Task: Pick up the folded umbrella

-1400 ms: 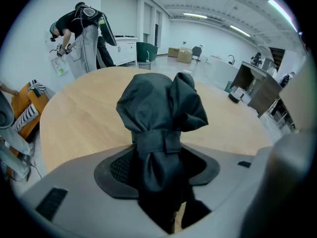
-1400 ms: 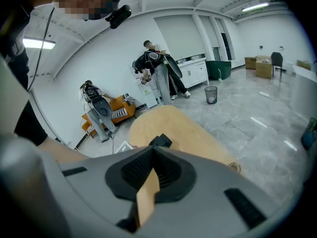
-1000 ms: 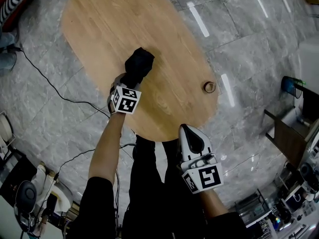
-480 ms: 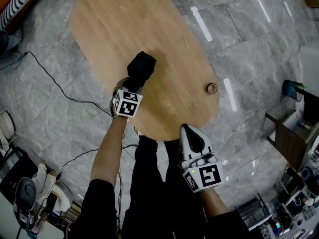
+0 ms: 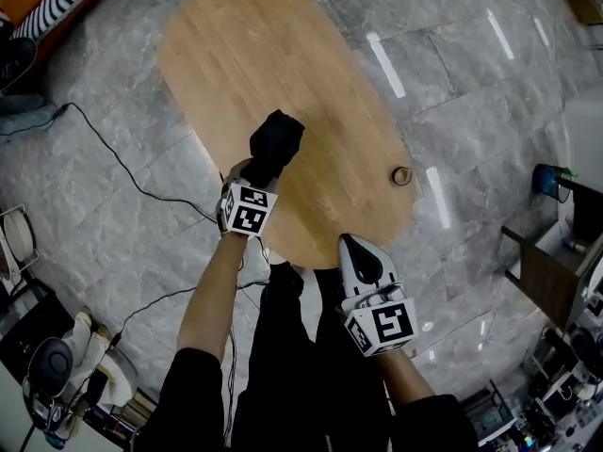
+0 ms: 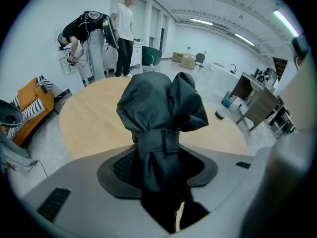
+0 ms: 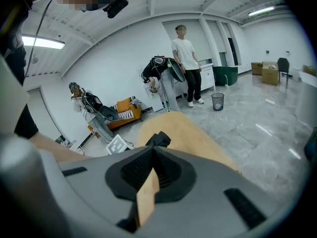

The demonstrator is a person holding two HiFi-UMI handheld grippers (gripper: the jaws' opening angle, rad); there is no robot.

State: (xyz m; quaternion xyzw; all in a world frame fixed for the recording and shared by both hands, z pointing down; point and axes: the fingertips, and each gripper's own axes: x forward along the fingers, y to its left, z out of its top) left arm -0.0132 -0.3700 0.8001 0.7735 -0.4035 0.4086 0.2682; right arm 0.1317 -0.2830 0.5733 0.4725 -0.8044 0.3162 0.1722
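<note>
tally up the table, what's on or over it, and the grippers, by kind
wooden table: 1
folded umbrella: 1
small ring lying on the table: 1
grippers (left gripper closed on the folded umbrella, right gripper closed and empty): 2
total: 5

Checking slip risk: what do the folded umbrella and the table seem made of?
The folded umbrella looks like dark matte fabric, probably synthetic: soft creases, a wrap strap. The table looks like light wood or laminate: grain lines, smooth low sheen.
</note>
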